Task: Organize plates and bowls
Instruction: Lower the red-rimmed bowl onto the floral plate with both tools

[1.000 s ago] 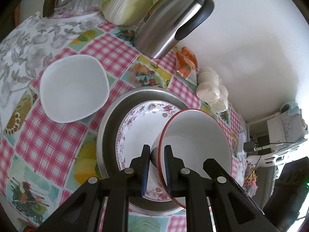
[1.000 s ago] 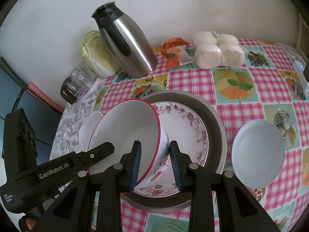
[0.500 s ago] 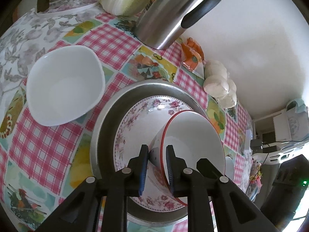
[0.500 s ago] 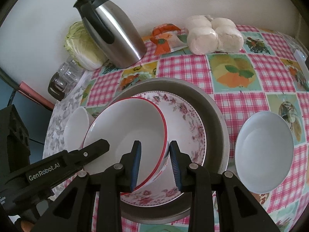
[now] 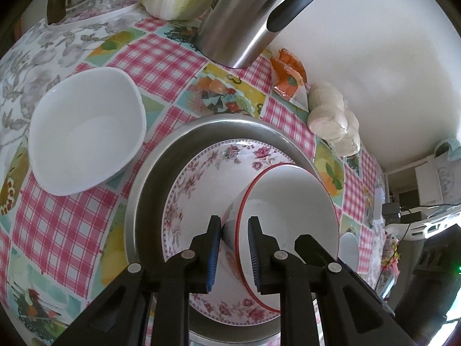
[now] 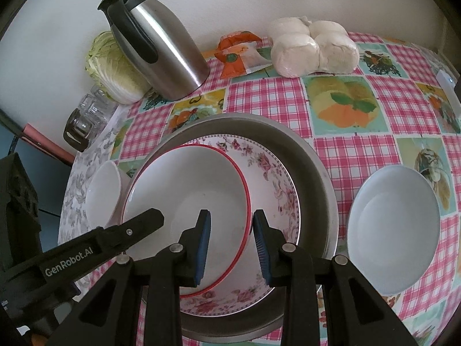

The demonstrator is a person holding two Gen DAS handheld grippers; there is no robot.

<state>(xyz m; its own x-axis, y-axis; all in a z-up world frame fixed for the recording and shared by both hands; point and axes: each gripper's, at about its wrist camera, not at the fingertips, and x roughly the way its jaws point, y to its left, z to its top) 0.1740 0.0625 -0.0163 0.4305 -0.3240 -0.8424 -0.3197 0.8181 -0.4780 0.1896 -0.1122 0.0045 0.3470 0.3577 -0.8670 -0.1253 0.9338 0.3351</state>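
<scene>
Both tongs are at the red-rimmed bowl, which sits in the floral plate: left tongs pinch its wall, right tongs straddle its rim, parted, not touching.

The left gripper pinches a bowl's rim. The right gripper is open around the same rim.

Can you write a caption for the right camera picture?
Two grippers set a red-rimmed bowl onto a flowery plate in a metal pan.
</scene>
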